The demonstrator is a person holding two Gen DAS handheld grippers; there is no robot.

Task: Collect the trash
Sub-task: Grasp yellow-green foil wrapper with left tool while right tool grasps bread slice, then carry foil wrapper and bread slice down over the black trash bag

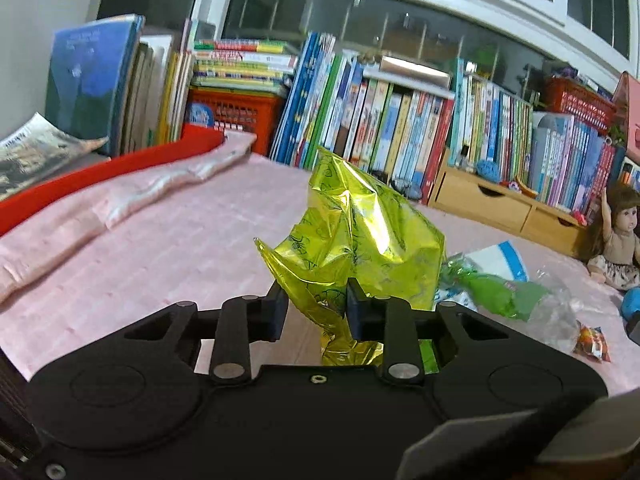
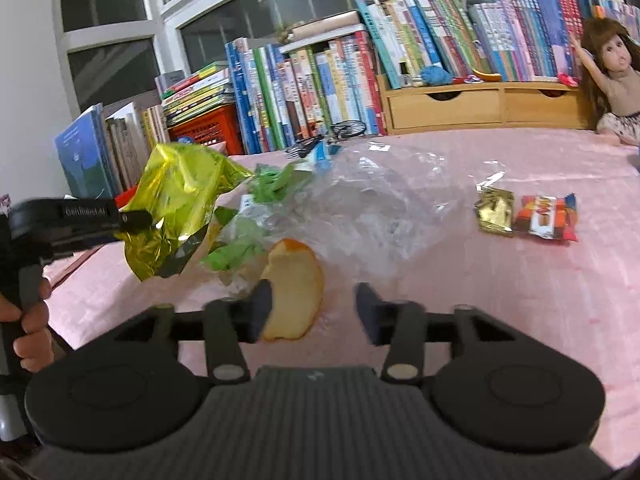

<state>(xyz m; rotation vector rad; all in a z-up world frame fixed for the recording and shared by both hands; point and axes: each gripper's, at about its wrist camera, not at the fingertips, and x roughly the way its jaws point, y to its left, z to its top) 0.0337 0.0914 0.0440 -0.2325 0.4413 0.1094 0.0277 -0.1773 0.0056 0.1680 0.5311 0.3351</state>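
Gripping the yellow foil wrapper (image 1: 360, 232), our left gripper (image 1: 316, 300) is lifting it; our right gripper (image 2: 312, 308), jaws apart, is straddling the orange peel (image 2: 294, 292), needing closure.

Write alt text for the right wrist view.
The open right gripper hovers over a curved orange peel on the pink tablecloth. At left, the left gripper holds a crumpled yellow-green foil wrapper above it.

One yellow foil wrapper (image 2: 180, 196), one orange peel (image 2: 294, 292), two small snack packets (image 2: 495, 210) (image 2: 546, 218), one clear plastic bag (image 2: 368, 208), one doll (image 2: 612, 76), two grippers (image 1: 316, 304) (image 2: 314, 308).
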